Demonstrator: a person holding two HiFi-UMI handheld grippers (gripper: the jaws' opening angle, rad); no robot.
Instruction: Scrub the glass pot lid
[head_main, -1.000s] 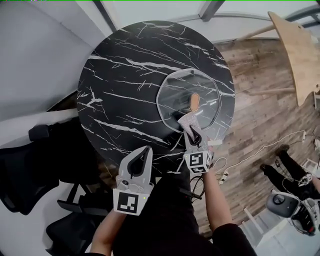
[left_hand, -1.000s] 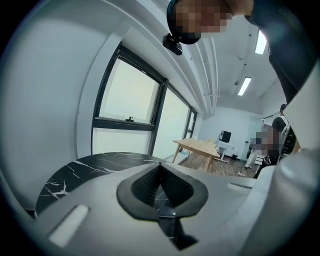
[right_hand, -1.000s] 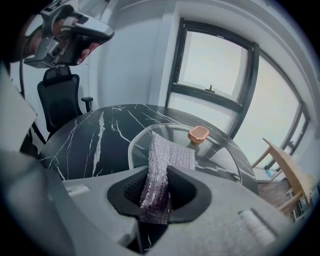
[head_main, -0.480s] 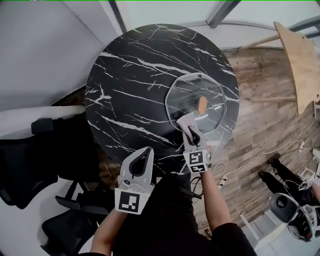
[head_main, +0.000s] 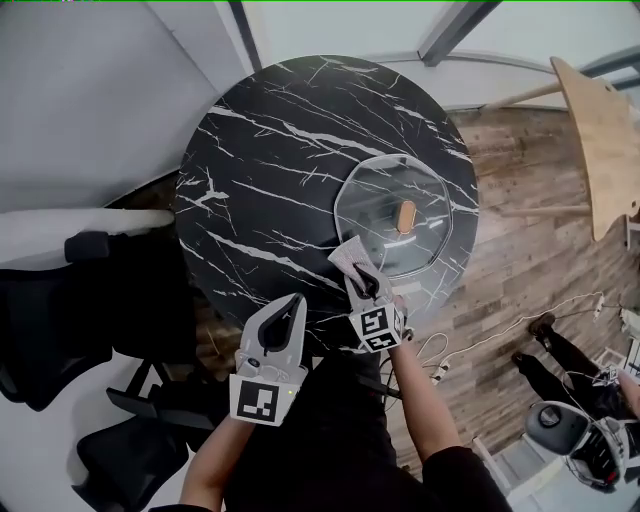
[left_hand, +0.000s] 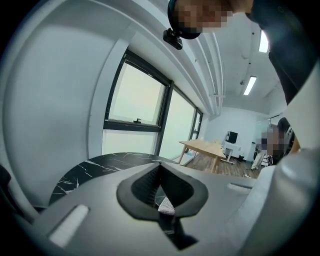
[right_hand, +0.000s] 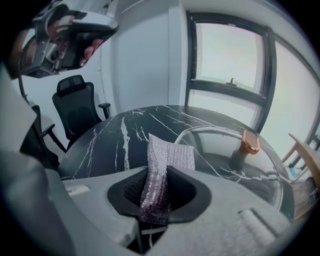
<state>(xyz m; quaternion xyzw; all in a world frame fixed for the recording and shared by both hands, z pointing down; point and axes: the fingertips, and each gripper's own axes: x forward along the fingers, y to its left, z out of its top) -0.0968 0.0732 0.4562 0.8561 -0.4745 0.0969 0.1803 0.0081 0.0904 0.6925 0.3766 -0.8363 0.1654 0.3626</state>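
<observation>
Head view surroundings: round black marble table (head_main: 270, 180); black office chairs (head_main: 60, 320) at left; wooden table (head_main: 605, 140) at upper right; cables (head_main: 520, 305) on the wood floor, lower right.
Counts: one glass pot lid (head_main: 385, 190), one copper knob (head_main: 405, 216), one silver scouring pad (head_main: 348, 256), two grippers.
Lid: right of centre, flat on the marble table near its right edge; knob up, its long axis roughly top-to-bottom.
Right gripper (head_main: 360, 272): clamped on the pad, just beside the lid's lower-left rim.
Left gripper (head_main: 297, 297): jaws closed together, empty, at the table's lower edge.
</observation>
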